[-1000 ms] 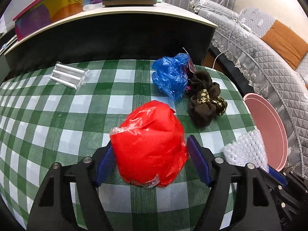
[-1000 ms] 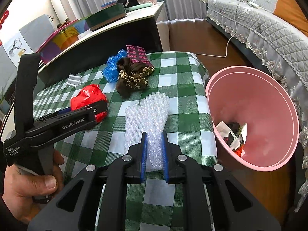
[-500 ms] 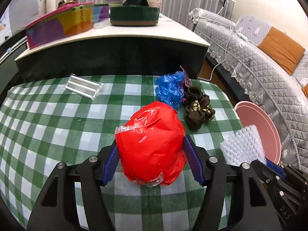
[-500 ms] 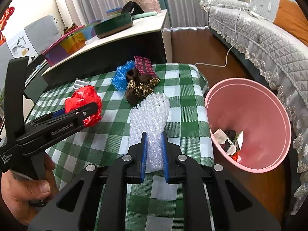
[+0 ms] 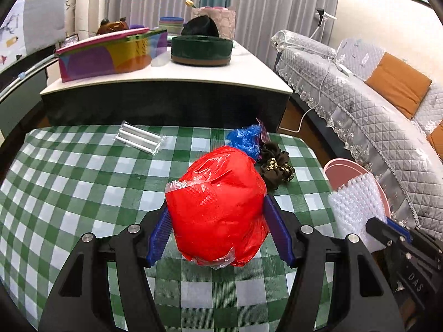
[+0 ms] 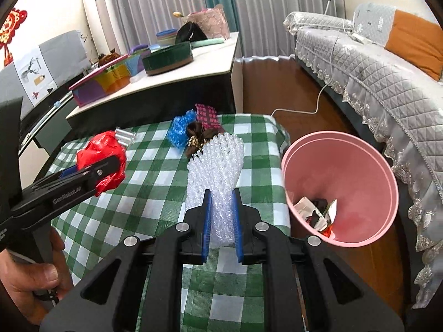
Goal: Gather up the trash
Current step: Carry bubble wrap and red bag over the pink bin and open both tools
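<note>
Two tongs, both loaded. Left tongs stand wide, clamped on a red bag wad between the blue pads, lifted off the checked table. Right tongs stand narrow, pinching a bubble wrap sheet that sticks out ahead of the tips. Just right of the right tongs, below table edge, sits the pink bin with wrappers already at the bottom. Beyond both tongs, on the table: brown scrunchie, blue bag, clear tube pack far left. Step looks like carry-to-bin, after pickup. Next move probably needs both loads swung right over the bin mouth, then released; light plastic may cling to the pads.
</note>
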Tool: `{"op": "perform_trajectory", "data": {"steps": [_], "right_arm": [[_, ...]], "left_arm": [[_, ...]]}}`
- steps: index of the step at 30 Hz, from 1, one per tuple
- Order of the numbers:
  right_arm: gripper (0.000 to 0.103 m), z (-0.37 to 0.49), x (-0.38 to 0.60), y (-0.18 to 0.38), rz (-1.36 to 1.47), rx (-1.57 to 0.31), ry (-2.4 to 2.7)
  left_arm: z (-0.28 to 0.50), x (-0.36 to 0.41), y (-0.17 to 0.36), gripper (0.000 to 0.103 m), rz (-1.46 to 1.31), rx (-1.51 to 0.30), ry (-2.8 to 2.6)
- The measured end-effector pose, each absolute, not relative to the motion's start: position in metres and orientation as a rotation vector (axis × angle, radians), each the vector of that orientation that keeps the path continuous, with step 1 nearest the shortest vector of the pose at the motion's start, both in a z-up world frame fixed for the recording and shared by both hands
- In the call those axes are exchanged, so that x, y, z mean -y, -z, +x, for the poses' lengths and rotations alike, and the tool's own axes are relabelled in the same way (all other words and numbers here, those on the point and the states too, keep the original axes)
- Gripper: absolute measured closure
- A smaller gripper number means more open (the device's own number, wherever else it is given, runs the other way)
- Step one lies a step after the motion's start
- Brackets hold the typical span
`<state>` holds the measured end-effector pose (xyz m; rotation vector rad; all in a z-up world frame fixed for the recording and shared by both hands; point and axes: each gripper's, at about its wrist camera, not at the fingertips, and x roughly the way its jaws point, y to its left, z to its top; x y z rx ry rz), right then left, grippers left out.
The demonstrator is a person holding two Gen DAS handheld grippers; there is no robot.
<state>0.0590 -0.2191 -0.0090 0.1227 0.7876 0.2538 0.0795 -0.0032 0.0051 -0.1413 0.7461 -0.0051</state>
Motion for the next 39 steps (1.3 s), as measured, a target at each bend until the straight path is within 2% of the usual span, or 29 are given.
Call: {"op": "perform_trajectory", "data": {"steps": [16,39], "right_arm": [[0.088,0.049,0.257,-0.017,0.153,-0.712,-0.186],[0.088,0.059,0.332,-0.045,0.188,-0.631,-0.020]], "left_arm": [[0.058,0.030,-0.016,0.041,-0.116,-0.685,0.060],[0.065,0.092,-0.024,0.041,-0.045,-0.661,0.187]]}}
